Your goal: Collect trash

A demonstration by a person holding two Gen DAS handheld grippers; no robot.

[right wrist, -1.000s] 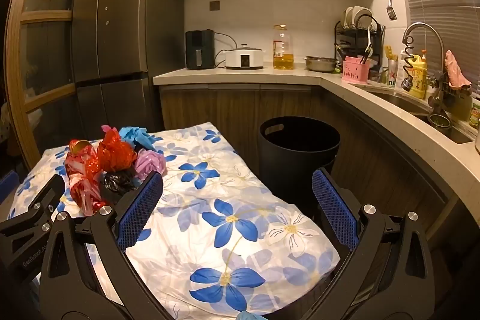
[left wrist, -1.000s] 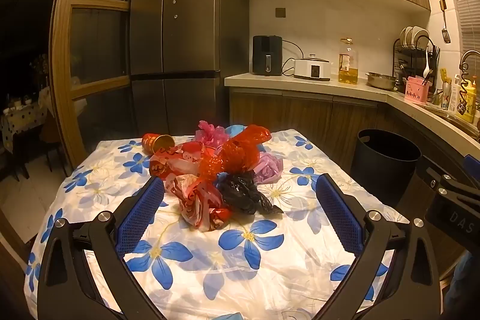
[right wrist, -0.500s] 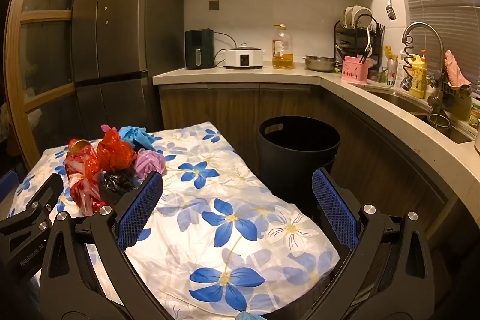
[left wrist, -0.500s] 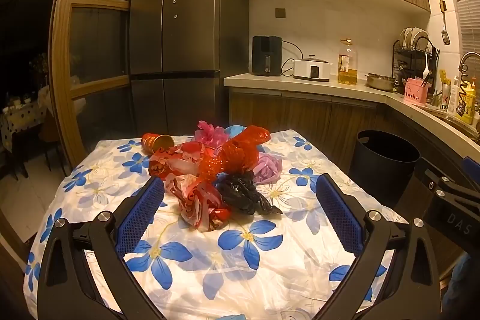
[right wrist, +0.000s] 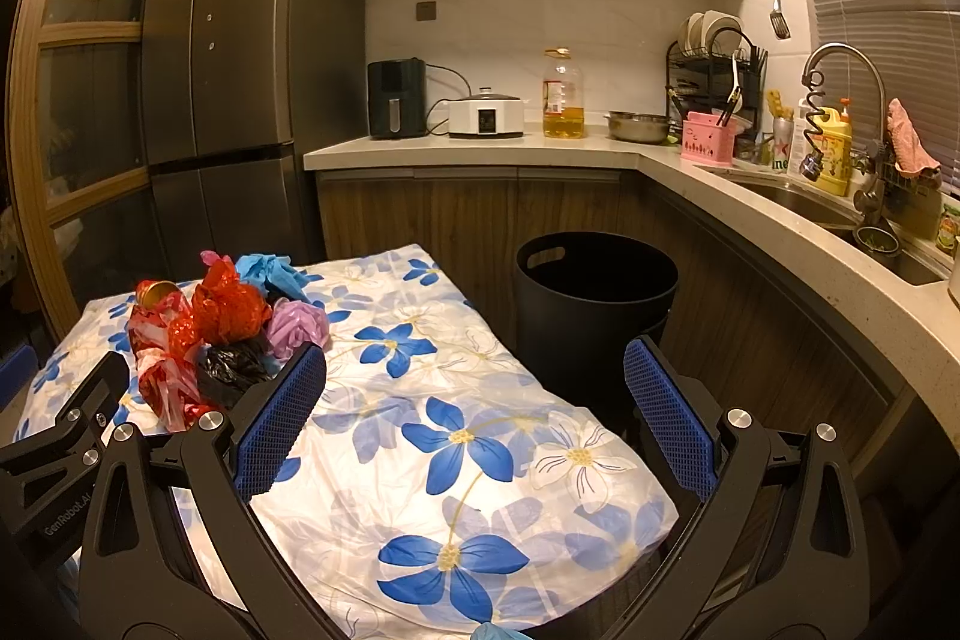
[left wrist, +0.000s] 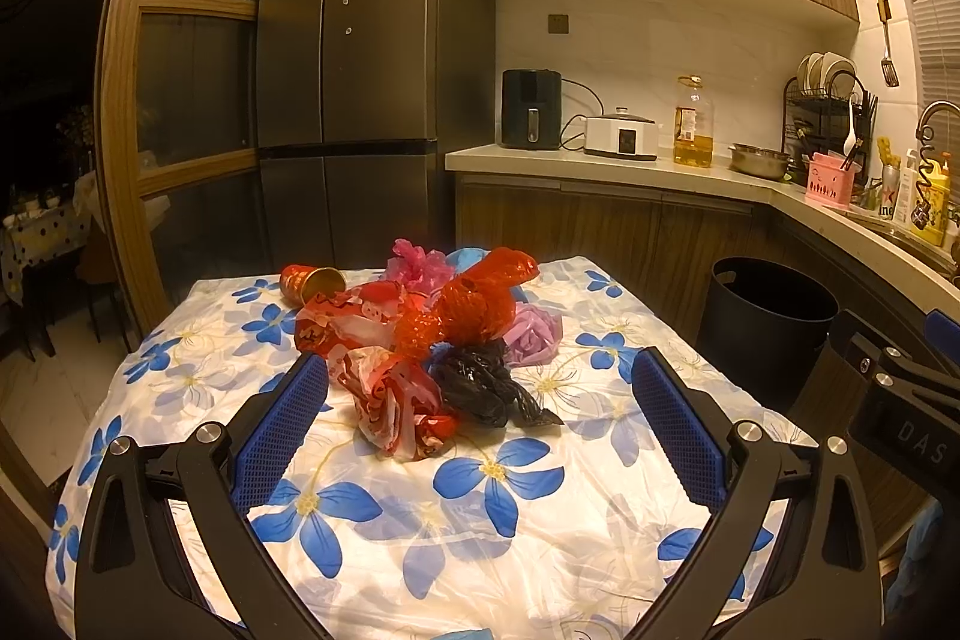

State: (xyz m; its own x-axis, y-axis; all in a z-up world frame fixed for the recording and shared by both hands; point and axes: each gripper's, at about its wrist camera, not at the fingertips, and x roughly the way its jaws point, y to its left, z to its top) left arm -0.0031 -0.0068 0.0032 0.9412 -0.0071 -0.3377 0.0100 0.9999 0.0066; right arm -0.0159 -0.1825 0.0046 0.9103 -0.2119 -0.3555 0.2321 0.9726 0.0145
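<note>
Left hand-held gripper (left wrist: 479,397): jaws spread wide, empty, above the bench (left wrist: 420,514). The trash pile (left wrist: 429,340) of crumpled bags lies on the bench just ahead of it, between the fingertips' lines, not touched. Right hand-held gripper (right wrist: 475,382): jaws spread wide, empty. The pile (right wrist: 216,334) lies ahead-left of it; the bin (right wrist: 594,304) stands ahead, beyond the bench edge.

trash pile (left wrist: 432,340) on table (left wrist: 480,508), bin (left wrist: 768,322) right
</note>
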